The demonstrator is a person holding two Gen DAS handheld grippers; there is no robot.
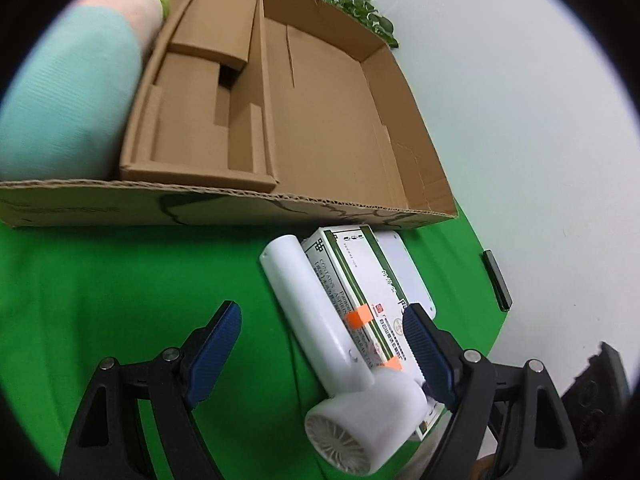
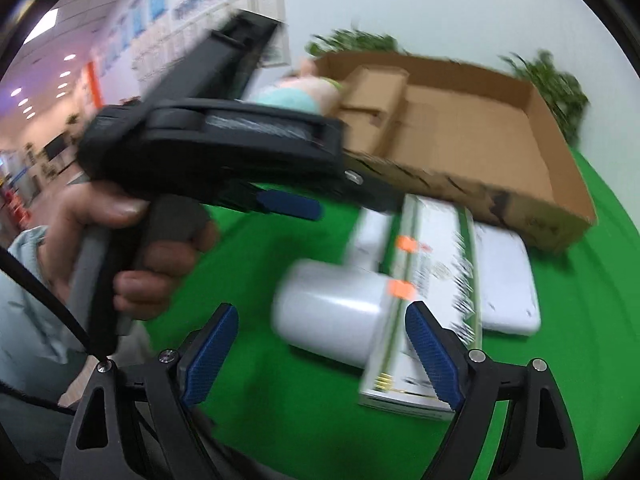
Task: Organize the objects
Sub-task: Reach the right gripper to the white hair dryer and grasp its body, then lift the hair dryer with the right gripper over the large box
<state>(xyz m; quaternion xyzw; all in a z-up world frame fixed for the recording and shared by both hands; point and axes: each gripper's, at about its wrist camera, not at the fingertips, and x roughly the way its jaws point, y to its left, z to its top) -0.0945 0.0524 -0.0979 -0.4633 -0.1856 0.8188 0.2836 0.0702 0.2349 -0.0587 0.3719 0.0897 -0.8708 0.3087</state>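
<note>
Item, nearest the lens: left gripper (image 1: 322,354), black frame with blue ribbed pads, jaws wide apart and gripping nothing; the handle of a white plastic hair dryer (image 1: 320,316) lies between them, untouched by the left pad, the right pad close over the carton beside it

Item: white plastic hair dryer, round finned barrel end toward the left wrist camera, handle running away toward the box; it rests on the green tabletop (image 1: 120,300), leaning against the next entry

Item: white and green printed cardboard carton (image 1: 360,280), long and flat, two orange tape tabs on its near edge, partly lying on a flat white rounded-corner case (image 1: 404,264)

Item: open brown corrugated cardboard box (image 1: 328,128), shallow, with a folded cardboard insert along its left side and a bare floor on the right; it stands just beyond the white things

Item: right gripper (image 2: 322,354), same make, jaws also apart and empty, hovering over the dryer's barrel; view blurred. A person's hand (image 2: 132,256) holds the left tool's grip

Handling note, as a judgement: the dryer looks to be the piece in hand. Centre the left pads on the handle alone, clear of the carton, close squarely, lift straight, then set it on the box's bare floor

Also: small black bar (image 1: 497,280) at the cloth's edge; green foliage (image 1: 360,12) behind the box
</note>
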